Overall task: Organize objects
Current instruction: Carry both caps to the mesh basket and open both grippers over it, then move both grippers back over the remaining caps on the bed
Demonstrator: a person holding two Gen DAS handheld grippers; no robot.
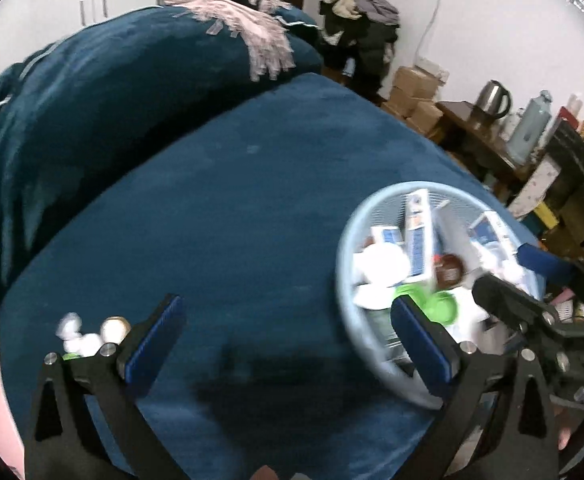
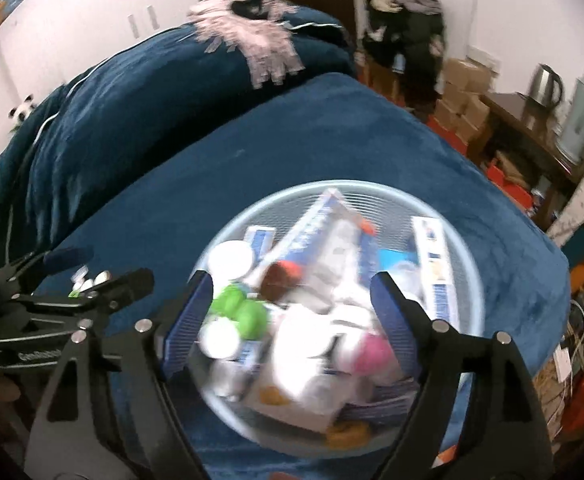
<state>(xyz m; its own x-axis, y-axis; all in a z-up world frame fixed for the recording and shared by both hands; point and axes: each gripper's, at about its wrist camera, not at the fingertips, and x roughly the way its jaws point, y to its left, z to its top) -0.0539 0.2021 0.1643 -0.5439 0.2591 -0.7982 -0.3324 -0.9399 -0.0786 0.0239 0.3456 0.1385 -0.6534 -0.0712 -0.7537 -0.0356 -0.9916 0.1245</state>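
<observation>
A round light-blue mesh basket (image 2: 332,185) sits on the blue bed cover (image 2: 332,128), packed with several boxes, a green item (image 2: 239,308), a pink ball (image 2: 376,356) and a brown-capped bottle (image 2: 279,276). My right gripper (image 2: 289,316) hangs open just above this pile, with no pad pressing on anything. The left wrist view shows the basket (image 1: 342,256) to the right and my left gripper (image 1: 287,344) wide open over bare cover. A few small white bottles (image 1: 75,332) lie by its left finger (image 1: 155,344). Both views are motion-blurred.
A rumpled dark-blue duvet (image 1: 91,100) with a pink fringed scarf (image 1: 243,28) fills the far side of the bed. Past the bed's right edge stand cardboard boxes (image 1: 412,92), a dark table with a kettle (image 1: 492,100) and thermos (image 1: 532,128), and a clothes pile (image 1: 360,28).
</observation>
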